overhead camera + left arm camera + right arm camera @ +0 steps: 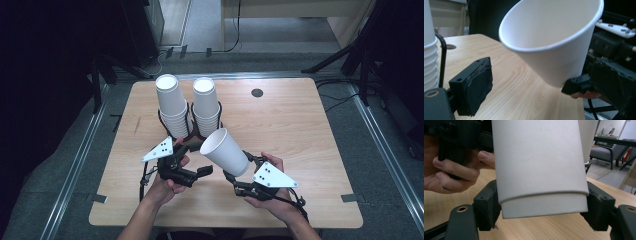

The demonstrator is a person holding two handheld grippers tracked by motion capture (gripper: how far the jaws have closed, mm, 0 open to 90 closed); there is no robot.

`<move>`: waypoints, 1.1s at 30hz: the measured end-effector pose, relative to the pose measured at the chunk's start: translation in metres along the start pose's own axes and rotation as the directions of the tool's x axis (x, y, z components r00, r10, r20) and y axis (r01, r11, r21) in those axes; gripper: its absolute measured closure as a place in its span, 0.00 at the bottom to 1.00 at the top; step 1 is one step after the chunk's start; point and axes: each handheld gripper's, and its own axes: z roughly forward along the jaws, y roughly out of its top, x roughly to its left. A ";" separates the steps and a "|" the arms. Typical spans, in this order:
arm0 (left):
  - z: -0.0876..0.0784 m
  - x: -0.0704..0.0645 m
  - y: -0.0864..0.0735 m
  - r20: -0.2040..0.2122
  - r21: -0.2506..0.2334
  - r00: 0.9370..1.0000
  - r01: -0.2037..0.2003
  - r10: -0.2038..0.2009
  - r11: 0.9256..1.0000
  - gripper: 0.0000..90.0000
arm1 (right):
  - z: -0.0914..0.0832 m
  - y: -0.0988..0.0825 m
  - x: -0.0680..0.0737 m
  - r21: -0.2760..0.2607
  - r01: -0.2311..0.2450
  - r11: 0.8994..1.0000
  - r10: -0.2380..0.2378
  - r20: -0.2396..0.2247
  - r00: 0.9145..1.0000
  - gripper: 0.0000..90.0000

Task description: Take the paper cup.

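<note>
My right gripper is shut on the base of a white paper cup, which tilts with its mouth up and to the left. In the right gripper view the cup shows a step near its base, like one cup nested in another, pinched between both jaws of the right gripper. My left gripper stands open beside the cup's mouth. In the left gripper view the cup hangs between the spread pads without touching them.
Two tall stacks of white cups stand in black wire holders just behind the grippers. A dark round grommet sits in the wooden table at the back. A grey chair stands beyond the table.
</note>
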 end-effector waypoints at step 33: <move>0.008 -0.009 0.002 0.070 -0.030 0.998 -0.006 0.008 1.000 0.13 | 0.010 -0.009 0.014 0.010 -0.022 1.000 0.023 -0.085 0.996 0.29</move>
